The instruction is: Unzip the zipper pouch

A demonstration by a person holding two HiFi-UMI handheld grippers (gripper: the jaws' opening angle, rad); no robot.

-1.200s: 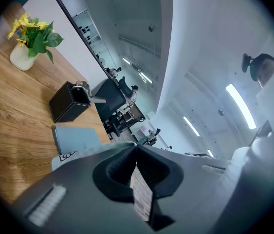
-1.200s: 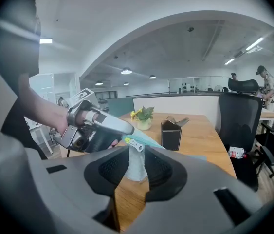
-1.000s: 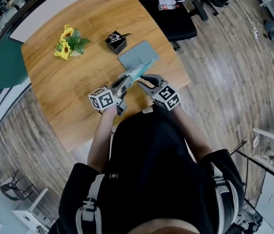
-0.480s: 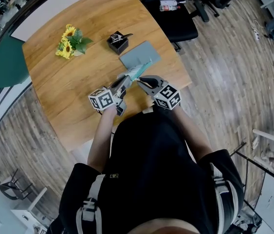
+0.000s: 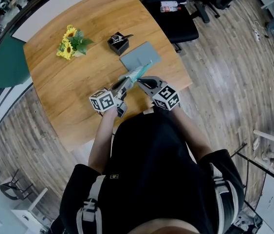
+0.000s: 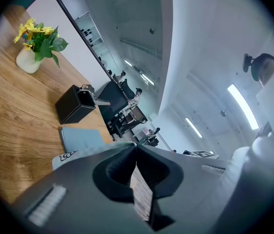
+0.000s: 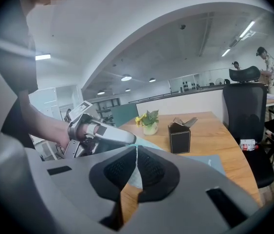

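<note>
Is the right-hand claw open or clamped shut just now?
Shut. The right gripper has just been closing its jaws, and in its own view they meet on a thin pale edge of the zipper pouch.

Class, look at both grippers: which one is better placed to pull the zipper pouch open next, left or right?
Right, probably. The right gripper has just been closing on a thin pale part of the zipper pouch, while the left gripper is clamped on its edge, anchoring it.

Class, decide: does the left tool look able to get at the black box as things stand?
Probably not yet: the left tool is shut on the zipper pouch, so it is busy. Otherwise bare table lies between it and the black box, leaving the way free.
</note>
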